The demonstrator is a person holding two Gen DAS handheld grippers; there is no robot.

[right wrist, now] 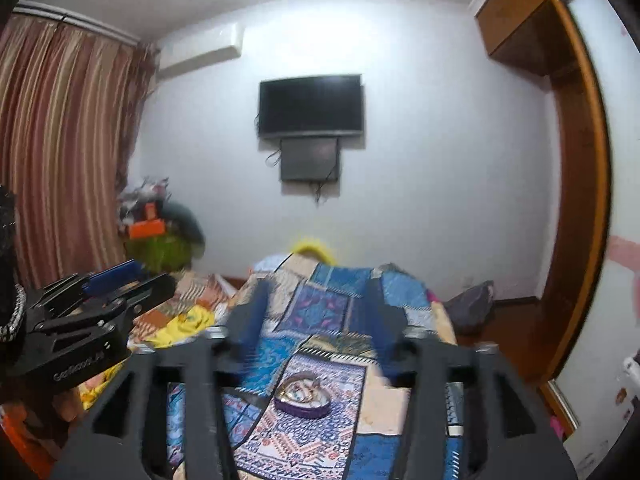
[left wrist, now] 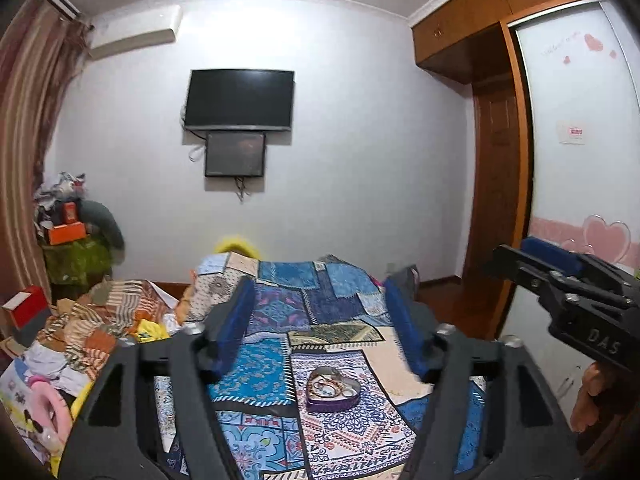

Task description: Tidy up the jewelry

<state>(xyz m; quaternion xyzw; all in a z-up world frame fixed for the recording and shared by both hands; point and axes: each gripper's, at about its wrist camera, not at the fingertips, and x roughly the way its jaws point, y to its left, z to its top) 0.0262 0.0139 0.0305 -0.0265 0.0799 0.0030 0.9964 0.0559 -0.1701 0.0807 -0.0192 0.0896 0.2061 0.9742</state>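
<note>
Purple heart-shaped tin (left wrist: 333, 394) holding the jewelry (left wrist: 328, 385) rests on the patchwork bedspread (left wrist: 276, 364), ahead of and below both tongs. Left tongs (left wrist: 326, 332) stand open and empty, the tin framed between their fingers. Right tongs (right wrist: 316, 328) stand open and empty, likewise framing the tin. Neither hand appears clearly nearer the tin.

A heart-shaped tin (left wrist: 333, 393) holding bangles (left wrist: 329, 385) sits on the patchwork bedspread (left wrist: 280, 312), with piled clothes (left wrist: 100, 328) to its left (boxes stacked behind them), a wall-mounted television (left wrist: 239, 99) beyond the bed, and a wardrobe (left wrist: 576, 128) at right.
</note>
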